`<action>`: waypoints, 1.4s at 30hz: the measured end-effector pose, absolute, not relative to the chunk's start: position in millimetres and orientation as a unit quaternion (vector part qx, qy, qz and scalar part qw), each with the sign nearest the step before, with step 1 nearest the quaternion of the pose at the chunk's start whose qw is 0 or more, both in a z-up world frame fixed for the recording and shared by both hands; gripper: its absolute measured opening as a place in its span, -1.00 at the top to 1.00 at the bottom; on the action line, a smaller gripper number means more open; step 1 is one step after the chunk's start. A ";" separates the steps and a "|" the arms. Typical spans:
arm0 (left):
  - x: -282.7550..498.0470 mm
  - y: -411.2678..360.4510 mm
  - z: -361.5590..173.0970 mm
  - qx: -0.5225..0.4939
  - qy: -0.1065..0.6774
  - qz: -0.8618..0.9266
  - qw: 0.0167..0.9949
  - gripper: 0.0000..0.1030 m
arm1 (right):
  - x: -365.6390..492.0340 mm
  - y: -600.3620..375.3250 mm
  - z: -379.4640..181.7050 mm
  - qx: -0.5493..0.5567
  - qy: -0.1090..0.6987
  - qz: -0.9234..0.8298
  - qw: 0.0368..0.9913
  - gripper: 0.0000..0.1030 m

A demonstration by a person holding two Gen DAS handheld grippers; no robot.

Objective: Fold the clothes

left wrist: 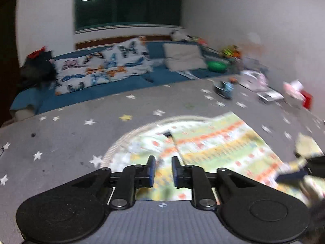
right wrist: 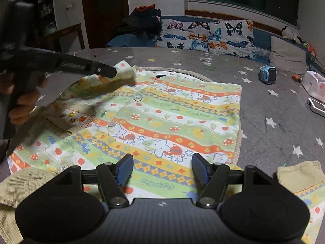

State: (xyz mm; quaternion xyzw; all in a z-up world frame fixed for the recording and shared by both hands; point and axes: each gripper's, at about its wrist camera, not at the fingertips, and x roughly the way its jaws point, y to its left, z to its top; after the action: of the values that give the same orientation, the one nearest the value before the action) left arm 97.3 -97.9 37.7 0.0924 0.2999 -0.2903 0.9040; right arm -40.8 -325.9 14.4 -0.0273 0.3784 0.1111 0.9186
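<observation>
A child's striped shirt [right wrist: 172,118] [left wrist: 219,142] with elephants and mushrooms lies flat on the grey star-patterned mat [right wrist: 274,142]. One sleeve [right wrist: 85,93] is folded in over its front. That sleeve's pale cuff [right wrist: 126,69] lies at the tip of my left gripper [right wrist: 112,72] [left wrist: 163,162]. Its jaws stand a narrow gap apart, and I see no cloth pinched between the pads. My right gripper [right wrist: 162,166] hovers wide open over the shirt's near edge with nothing held. The other cuff [right wrist: 298,174] lies at the lower right.
A person's hand [right wrist: 22,99] grips the left tool. On the mat's right side lie a blue watch [right wrist: 268,74], a white bag [right wrist: 312,85] and a flat box [right wrist: 316,105]. Butterfly pillows [right wrist: 213,34], a grey cushion [right wrist: 288,55] and dark clothes [right wrist: 140,24] line the back.
</observation>
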 end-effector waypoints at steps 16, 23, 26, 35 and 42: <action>159.6 -48.6 18.8 0.004 0.363 -0.073 0.929 0.25 | -41.0 -326.0 14.0 -0.028 0.378 0.111 0.919 -0.37; 125.3 -61.2 32.3 0.048 0.354 -0.104 0.928 0.25 | -52.9 -333.6 22.1 -0.012 0.374 0.108 0.921 -0.37; 93.7 -72.5 38.8 0.064 0.342 -0.137 0.928 0.25 | -69.7 -340.0 27.0 -0.016 0.370 0.103 0.923 -0.37; 0.1 -125.2 45.2 0.099 0.324 -0.221 0.914 0.13 | -113.2 -377.4 29.2 0.028 0.358 0.045 0.932 -0.37; -40.6 -163.5 29.3 0.146 0.320 -0.271 0.896 0.09 | -123.0 -416.8 23.3 0.079 0.355 0.000 0.932 -0.37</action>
State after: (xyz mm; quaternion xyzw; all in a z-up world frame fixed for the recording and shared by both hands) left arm -40.6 -163.5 29.3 0.1456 0.3201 -0.2713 0.8960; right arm -123.0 -416.8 23.3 0.0785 0.3549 0.0005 0.9316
